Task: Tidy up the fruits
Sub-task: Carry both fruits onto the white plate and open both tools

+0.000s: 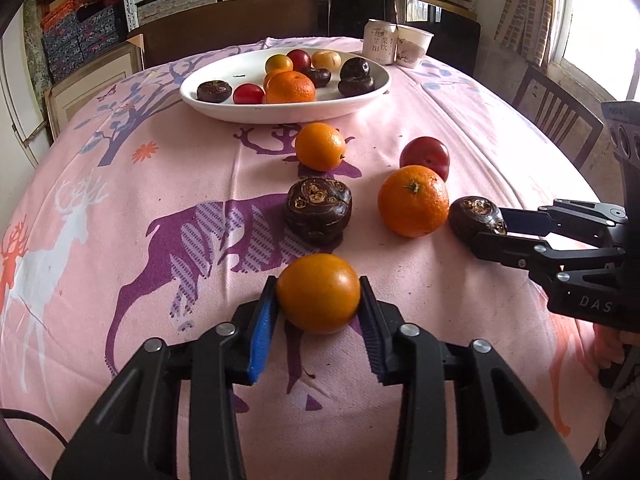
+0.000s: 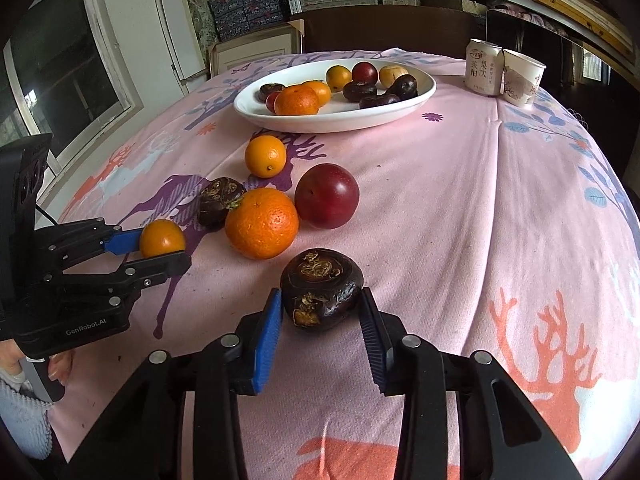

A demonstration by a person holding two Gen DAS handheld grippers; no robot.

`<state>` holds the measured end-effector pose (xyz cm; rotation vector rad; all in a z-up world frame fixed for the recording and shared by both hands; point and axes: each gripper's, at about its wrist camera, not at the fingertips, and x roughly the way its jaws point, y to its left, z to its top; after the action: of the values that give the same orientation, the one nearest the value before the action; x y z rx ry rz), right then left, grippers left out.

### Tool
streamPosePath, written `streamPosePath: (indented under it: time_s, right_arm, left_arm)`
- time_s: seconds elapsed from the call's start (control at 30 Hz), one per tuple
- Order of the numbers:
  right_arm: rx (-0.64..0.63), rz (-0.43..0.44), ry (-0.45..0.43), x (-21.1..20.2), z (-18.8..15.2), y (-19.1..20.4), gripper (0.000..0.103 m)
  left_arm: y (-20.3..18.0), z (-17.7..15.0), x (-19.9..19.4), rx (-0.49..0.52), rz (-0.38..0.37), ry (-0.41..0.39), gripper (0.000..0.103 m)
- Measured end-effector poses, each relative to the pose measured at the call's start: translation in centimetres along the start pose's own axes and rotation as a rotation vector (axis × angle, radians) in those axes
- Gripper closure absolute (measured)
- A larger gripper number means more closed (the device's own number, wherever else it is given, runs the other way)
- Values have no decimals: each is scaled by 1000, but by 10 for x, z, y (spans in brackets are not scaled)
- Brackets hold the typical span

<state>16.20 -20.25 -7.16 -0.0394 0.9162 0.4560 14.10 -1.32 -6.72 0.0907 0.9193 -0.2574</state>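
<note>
My left gripper (image 1: pixel 318 294) is shut on a small smooth orange fruit (image 1: pixel 319 292) low over the pink cloth; the right wrist view shows it too (image 2: pixel 162 238). My right gripper (image 2: pixel 320 300) is shut on a dark water chestnut (image 2: pixel 322 288), also visible in the left wrist view (image 1: pixel 474 214). Loose on the cloth lie another water chestnut (image 1: pixel 318 208), a big orange (image 1: pixel 413 200), a small orange (image 1: pixel 320 146) and a red plum (image 1: pixel 425 157). A white oval plate (image 1: pixel 208 106) at the back holds several fruits.
A drink can (image 1: pixel 379 41) and a paper cup (image 1: pixel 414 45) stand behind the plate at the table's far right. A wooden chair (image 1: pixel 560 116) is at the right edge. Shelves with boxes line the back wall.
</note>
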Motion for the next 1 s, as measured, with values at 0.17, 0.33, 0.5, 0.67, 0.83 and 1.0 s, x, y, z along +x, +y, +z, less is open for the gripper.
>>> streamPosePath:
  time_s: [0.17, 0.33, 0.5, 0.67, 0.83, 1.0]
  right_arm:
    - [41, 16, -16, -3, 0, -7, 64]
    - [43, -8, -123, -32, 22, -12, 64]
    - [28, -49, -216, -45, 95, -15, 64]
    - [73, -33, -179, 15, 149, -21, 64]
    - [129, 11, -146, 71, 169, -34, 61]
    - [127, -36, -207, 67, 166, -39, 38]
  left_arm:
    - [7, 4, -13, -35, -17, -55, 65]
    - [21, 49, -24, -30, 38, -116, 65]
    - [35, 125, -12, -47, 49, -180, 65]
    - [51, 171, 38, -70, 46, -158, 65]
    - [76, 196, 78, -159, 12, -165, 26]
    - [89, 194, 89, -212, -15, -149, 21]
